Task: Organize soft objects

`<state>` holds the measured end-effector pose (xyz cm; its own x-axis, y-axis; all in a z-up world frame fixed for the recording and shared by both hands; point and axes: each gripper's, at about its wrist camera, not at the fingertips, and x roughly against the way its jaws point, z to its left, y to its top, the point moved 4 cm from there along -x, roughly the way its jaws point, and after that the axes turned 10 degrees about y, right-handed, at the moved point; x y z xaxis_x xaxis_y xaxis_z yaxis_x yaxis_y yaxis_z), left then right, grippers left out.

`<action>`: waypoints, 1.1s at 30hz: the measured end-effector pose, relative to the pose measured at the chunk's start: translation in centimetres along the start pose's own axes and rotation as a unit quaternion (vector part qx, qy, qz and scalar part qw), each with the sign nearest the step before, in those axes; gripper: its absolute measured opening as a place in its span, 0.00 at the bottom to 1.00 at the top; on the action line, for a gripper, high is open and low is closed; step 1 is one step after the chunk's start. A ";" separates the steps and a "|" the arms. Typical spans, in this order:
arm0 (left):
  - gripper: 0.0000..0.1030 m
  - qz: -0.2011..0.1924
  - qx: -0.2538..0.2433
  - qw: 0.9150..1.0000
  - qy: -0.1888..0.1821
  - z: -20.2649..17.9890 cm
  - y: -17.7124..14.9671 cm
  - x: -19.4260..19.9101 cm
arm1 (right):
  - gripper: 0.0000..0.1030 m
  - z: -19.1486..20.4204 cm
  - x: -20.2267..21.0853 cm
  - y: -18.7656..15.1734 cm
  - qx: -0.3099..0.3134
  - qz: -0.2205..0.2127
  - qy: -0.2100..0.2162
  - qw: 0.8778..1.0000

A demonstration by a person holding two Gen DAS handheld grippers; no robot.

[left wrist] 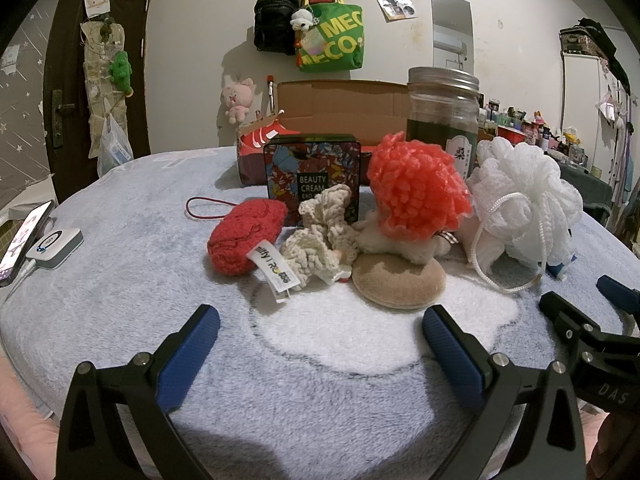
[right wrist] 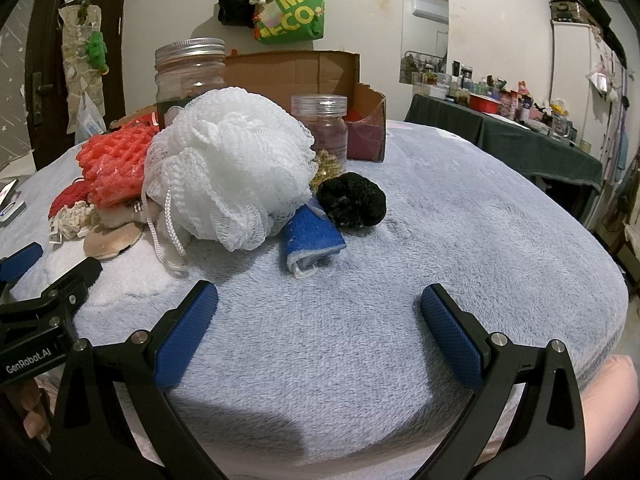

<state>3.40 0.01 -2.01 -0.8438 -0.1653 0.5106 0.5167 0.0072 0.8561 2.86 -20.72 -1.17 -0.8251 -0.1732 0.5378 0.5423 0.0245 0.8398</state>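
Two claws spread wide and empty over the fleece blanket [right wrist: 460, 216], left claw [left wrist: 320, 342] facing the beige puff [left wrist: 398, 282] straight ahead, right claw [right wrist: 319, 320] nearest the blue cloth roll [right wrist: 312, 238], lying lengthwise away, just left of centre.

Ahead of the fingers, the white mesh pouf [right wrist: 228, 168] hides most of the big jar [right wrist: 188, 76] and part of the blue cloth [right wrist: 312, 236]. The tin [left wrist: 312, 176] label is half covered by the cream scrunchie [left wrist: 324, 232].
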 end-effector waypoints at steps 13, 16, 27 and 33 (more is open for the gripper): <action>1.00 0.002 0.002 0.998 -0.067 0.7 3.9 2.8 | 1.00 0.7 3.1 2.2 0.017 -0.012 0.059 0.998; 1.00 0.003 0.002 0.996 -0.090 0.4 5.7 2.9 | 1.00 1.1 4.0 3.9 0.032 -0.027 0.072 0.997; 0.96 0.012 -0.040 0.992 -0.121 -1.2 9.4 1.2 | 1.00 1.3 2.1 8.8 0.053 -0.011 0.155 0.986; 0.87 0.028 -0.069 0.989 -0.131 -2.4 9.6 -0.3 | 0.97 1.6 -0.2 8.9 0.066 0.012 0.191 0.979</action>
<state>8.95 -2.22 5.85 -0.8123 0.0926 0.5758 0.5638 -0.1275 0.8160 7.58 -18.93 6.29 -0.6790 -0.5261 0.5121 0.5150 0.1557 0.8429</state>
